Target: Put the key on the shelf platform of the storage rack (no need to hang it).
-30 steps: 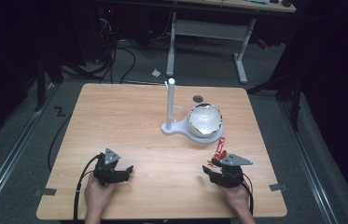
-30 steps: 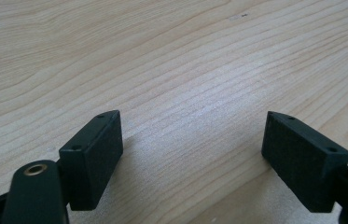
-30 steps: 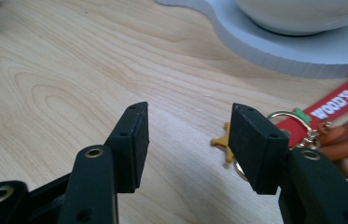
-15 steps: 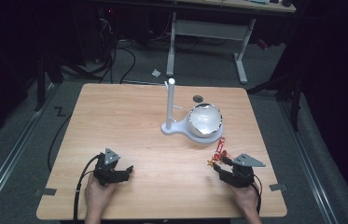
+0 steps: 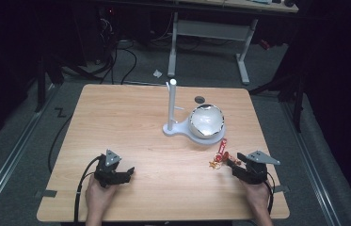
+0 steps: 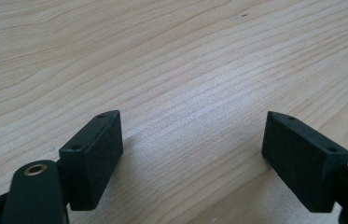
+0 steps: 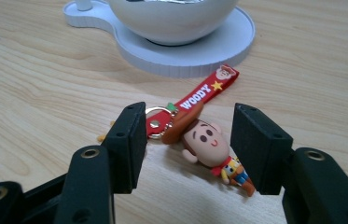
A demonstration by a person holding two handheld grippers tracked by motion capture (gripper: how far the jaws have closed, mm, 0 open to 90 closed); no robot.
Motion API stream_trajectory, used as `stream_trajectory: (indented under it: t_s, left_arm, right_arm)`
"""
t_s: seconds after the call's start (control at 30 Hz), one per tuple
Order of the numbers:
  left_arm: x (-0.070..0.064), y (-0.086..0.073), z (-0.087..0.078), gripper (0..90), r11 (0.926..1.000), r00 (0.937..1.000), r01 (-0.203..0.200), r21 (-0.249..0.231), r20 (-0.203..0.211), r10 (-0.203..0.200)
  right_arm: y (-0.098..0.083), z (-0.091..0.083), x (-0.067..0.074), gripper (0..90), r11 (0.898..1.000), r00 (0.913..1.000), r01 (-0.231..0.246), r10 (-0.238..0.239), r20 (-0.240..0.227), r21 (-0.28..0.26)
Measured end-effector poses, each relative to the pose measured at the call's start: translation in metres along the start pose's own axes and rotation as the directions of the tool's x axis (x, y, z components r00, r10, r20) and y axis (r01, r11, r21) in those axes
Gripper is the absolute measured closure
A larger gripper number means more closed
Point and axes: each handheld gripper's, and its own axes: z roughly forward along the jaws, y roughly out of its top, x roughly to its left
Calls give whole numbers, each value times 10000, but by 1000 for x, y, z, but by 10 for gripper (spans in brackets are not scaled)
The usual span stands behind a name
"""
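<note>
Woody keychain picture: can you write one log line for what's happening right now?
right gripper: open, jaws either side of Woody keychain, not closed | left gripper: open over bare table | keychain: lying by white stand

My high cam looks forward and down over the whole light wooden bench [image 5: 131,122]. Both tong cams sit low, close to the boards; the right one shares the white round-based stand [image 7: 181,60] with it.

Two black tools: left tool [image 5: 127,172], right tool [image 5: 230,163]. Grey three-cornered plates on top, black cables trailing, blocky screwed pads [image 7: 127,140], brass-ringed holes. Bare forearms.
</note>
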Motion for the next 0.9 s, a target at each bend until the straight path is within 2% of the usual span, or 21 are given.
stream_trajectory:
  t_s: [0.23, 0.3, 0.57, 0.9]
  left_arm:
    - [0, 0, 0, 207, 10000, 10000, 2, -2, 0, -2]
    - [0, 0, 0, 207, 10000, 10000, -4, 2, 0, 4]
    - [0, 0, 0, 207, 10000, 10000, 1, -4, -1, -1]
    - [0, 0, 0, 207, 10000, 10000, -5, -1, 0, 5]
  right_arm:
    - [-1, 10, -10, 413, 9991, 9999, -129, 129, 3, 402]
    - [-1, 13, -12, 393, 9987, 9998, -142, 149, -136, 483]
    - [-2, 26, -14, 329, 9978, 9981, -224, 259, -558, 627]
    - [-5, 39, -18, 318, 9949, 9979, -65, 129, -632, 1008]
